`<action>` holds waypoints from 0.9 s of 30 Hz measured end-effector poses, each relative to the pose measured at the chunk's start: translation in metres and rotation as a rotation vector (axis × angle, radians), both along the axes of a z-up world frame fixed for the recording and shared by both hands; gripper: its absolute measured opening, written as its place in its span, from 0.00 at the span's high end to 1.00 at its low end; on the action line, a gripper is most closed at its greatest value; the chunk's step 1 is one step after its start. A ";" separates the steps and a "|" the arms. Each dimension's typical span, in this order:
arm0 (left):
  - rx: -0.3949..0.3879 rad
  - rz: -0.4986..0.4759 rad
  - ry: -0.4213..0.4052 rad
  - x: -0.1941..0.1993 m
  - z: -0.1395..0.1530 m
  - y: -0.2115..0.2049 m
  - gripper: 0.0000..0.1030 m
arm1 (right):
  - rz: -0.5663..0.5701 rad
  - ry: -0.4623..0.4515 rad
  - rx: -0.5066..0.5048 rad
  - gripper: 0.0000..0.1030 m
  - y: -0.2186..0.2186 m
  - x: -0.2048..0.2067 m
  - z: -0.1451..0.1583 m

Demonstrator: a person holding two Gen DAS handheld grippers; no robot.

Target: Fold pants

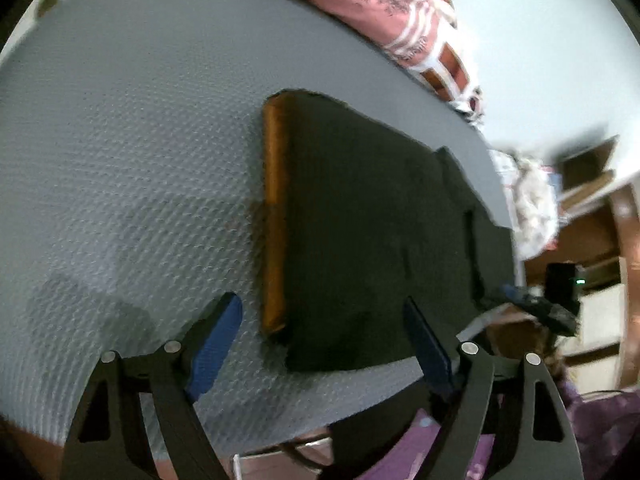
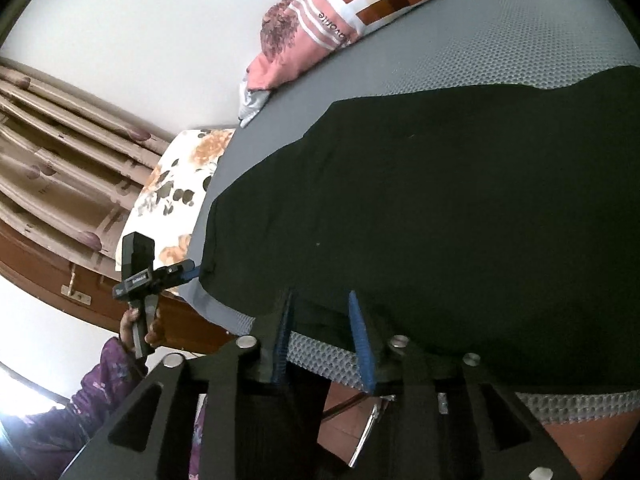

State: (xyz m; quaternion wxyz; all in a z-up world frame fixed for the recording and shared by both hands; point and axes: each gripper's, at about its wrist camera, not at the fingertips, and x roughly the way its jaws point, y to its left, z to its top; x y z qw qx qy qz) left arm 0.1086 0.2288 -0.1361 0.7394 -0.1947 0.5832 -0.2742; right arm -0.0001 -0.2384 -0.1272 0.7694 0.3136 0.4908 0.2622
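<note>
The black fabric pants with an orange-brown hem band (image 1: 360,232) lie flat on the grey textured mattress (image 1: 120,140), near its edge. The left gripper (image 1: 324,340) hangs over the pants' near corner, jaws wide and empty. The right gripper (image 2: 320,332) has narrow jaws at the pants' edge, gripping nothing. A pink striped pillow (image 2: 320,24) lies well apart.

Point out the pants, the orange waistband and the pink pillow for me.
pants (image 2: 440,208), right wrist view, middle of the black fabric
orange waistband (image 1: 274,216), left wrist view, mid-length of the band
pink pillow (image 1: 372,4), left wrist view, its pink face
</note>
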 end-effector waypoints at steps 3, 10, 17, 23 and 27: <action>-0.036 -0.053 0.015 0.014 -0.003 -0.009 0.22 | -0.011 0.023 0.015 0.64 0.002 0.003 -0.004; 0.070 -0.050 -0.067 0.022 -0.003 -0.018 0.72 | -0.013 0.044 0.020 0.57 0.008 0.003 -0.008; 0.136 0.012 -0.129 0.005 0.018 -0.031 0.82 | -0.032 0.044 0.026 0.52 0.005 0.004 -0.009; 0.067 0.004 -0.257 -0.026 0.093 -0.079 0.84 | -0.109 0.023 0.067 0.51 -0.027 0.007 -0.008; 0.000 -0.113 -0.314 -0.043 0.147 -0.160 0.84 | -0.133 -0.007 0.106 0.51 -0.058 0.003 0.002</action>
